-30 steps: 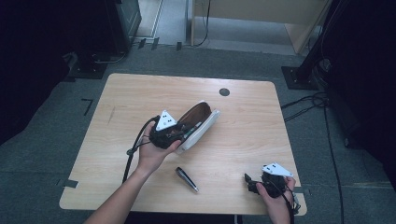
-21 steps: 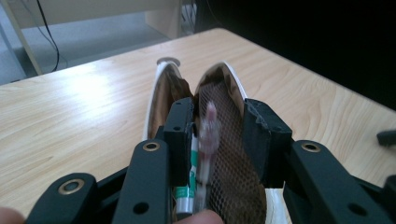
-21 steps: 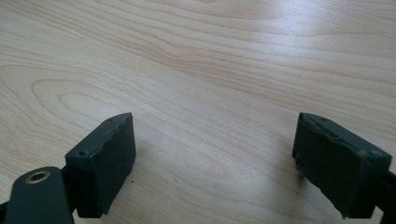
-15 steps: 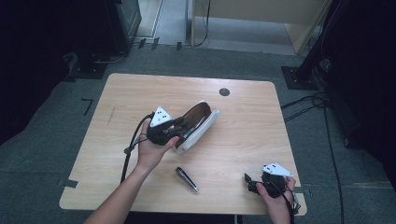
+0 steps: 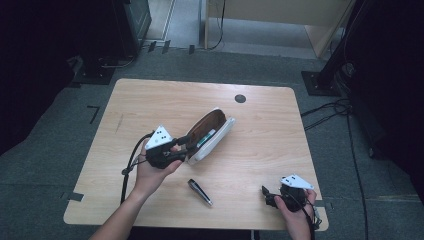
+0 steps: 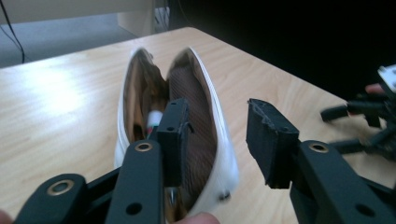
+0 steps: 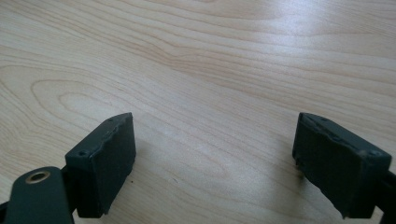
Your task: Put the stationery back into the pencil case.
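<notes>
Left gripper (image 5: 186, 146): jaws have just been opening and are now parted to a moderate gap. In the left gripper view (image 6: 217, 140) one jaw is seen inside the mouth of the case (image 6: 187, 126), the other outside its white wall; the wall stands between the pads, with a clear gap to the outer pad, so no clamp is observed.

The case (image 5: 210, 134) is found directly at the left jaw tips and extends away from them. It is an oval hinged shell, white outside, brown lining inside, gaping along its upper edge. A small white item with red and green marks (image 6: 154, 119) is seen lodged inside, just beyond the inner jaw; its kind cannot be told.

The left hand (image 5: 152, 167) is wrapped around the gripper body from below, forearm entering from the near table edge, gripper pointed level toward the case.

A dark slim pen-like object (image 5: 200, 192) is noted on the table (image 5: 150, 100), near the left hand on the side toward the right gripper.

Right gripper (image 5: 267, 196): jaws spread wide, nothing between them, bare wood under them (image 7: 215, 154). It is held low at the near table edge by the right hand (image 5: 295, 212), well apart from the case.
</notes>
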Available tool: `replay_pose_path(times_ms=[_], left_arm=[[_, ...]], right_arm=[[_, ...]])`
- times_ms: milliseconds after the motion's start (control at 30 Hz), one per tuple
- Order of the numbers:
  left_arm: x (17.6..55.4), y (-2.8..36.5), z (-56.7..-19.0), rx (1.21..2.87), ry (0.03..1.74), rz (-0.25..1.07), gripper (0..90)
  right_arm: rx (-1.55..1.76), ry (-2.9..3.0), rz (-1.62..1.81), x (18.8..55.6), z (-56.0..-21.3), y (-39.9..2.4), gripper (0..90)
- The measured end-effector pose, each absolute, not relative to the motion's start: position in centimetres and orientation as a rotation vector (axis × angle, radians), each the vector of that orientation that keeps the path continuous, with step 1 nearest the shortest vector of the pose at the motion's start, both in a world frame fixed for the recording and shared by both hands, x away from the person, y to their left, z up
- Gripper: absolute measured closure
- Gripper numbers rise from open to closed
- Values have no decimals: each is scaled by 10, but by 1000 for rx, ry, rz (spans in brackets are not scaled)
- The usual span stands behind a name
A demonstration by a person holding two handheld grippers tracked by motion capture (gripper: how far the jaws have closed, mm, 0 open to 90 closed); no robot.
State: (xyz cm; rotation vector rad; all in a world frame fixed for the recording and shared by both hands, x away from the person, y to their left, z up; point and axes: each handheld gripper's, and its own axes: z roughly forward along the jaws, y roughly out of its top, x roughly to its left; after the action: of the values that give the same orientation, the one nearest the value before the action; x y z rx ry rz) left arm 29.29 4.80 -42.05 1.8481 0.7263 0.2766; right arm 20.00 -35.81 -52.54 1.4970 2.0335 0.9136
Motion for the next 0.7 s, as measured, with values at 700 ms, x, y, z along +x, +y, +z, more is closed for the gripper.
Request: replay_pose_path(times_ms=[700], left_arm=[[257, 68, -490, 2024, 614, 48, 446]], right_arm=[[1514, 2023, 909, 200, -525, -358, 129]])
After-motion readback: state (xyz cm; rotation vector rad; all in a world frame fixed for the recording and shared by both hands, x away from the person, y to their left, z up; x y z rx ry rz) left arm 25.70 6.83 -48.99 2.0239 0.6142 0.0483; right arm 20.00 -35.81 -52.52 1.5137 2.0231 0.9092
